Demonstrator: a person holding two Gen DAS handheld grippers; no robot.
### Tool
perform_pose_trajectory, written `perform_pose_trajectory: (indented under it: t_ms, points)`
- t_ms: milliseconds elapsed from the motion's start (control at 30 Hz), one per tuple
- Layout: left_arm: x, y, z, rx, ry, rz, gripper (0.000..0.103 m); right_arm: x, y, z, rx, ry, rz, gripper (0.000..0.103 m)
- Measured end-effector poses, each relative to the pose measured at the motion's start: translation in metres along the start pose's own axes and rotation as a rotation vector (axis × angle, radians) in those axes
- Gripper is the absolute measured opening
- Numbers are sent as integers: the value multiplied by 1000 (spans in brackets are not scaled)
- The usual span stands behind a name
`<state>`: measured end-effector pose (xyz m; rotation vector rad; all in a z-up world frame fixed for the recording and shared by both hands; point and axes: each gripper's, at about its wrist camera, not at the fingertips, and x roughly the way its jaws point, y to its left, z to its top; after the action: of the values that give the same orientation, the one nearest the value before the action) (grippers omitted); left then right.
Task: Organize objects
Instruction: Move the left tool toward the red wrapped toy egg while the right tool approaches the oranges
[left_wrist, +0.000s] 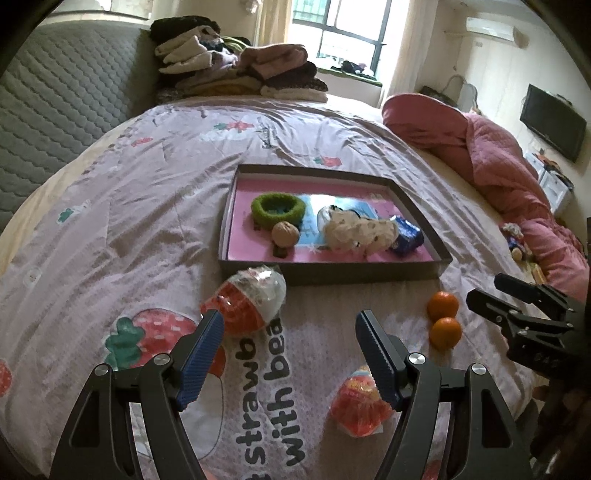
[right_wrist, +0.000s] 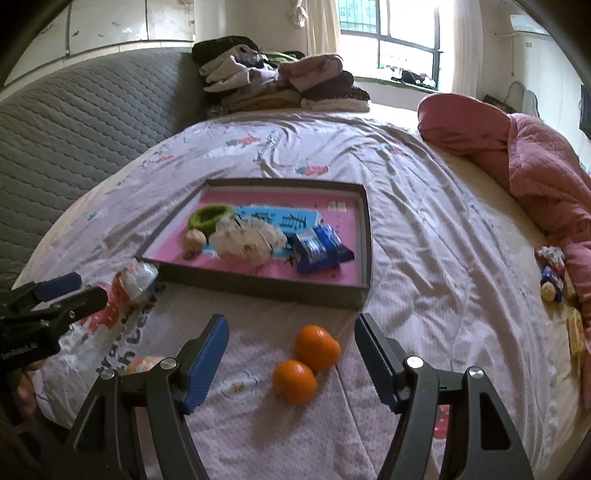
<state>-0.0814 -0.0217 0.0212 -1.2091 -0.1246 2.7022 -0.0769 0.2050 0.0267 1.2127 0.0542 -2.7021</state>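
Note:
A shallow grey box with a pink floor (left_wrist: 332, 273) (right_wrist: 258, 284) lies on the bed. It holds a green ring (left_wrist: 277, 208) (right_wrist: 209, 216), a walnut (left_wrist: 285, 233) (right_wrist: 195, 239), a white spotted bag (left_wrist: 358, 230) (right_wrist: 247, 240) and a blue packet (left_wrist: 406, 232) (right_wrist: 319, 249). Two oranges (left_wrist: 443, 317) (right_wrist: 306, 362) lie in front of the box. A red and clear snack pack (left_wrist: 247, 301) (right_wrist: 129, 284) lies near the box's front left corner. Another red pack (left_wrist: 360, 404) lies by my left gripper (left_wrist: 290, 323), which is open and empty. My right gripper (right_wrist: 291, 325) is open over the oranges.
A pile of folded clothes (left_wrist: 240, 66) (right_wrist: 280, 85) sits at the head of the bed. A pink quilt (left_wrist: 498, 166) (right_wrist: 535, 158) lies bunched on the right with small items (right_wrist: 552, 273) beside it. A grey padded headboard (left_wrist: 66, 103) is on the left.

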Motion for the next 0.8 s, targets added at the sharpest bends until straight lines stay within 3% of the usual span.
perform_pose_trajectory:
  t_ms: [500, 800]
  points:
    - [6, -13, -29, -9, -17, -88, 75, 17, -3, -30, 16, 61, -15, 70]
    - [9, -26, -39, 44, -19, -115, 75, 25, -7, -36, 30, 80, -24, 70]
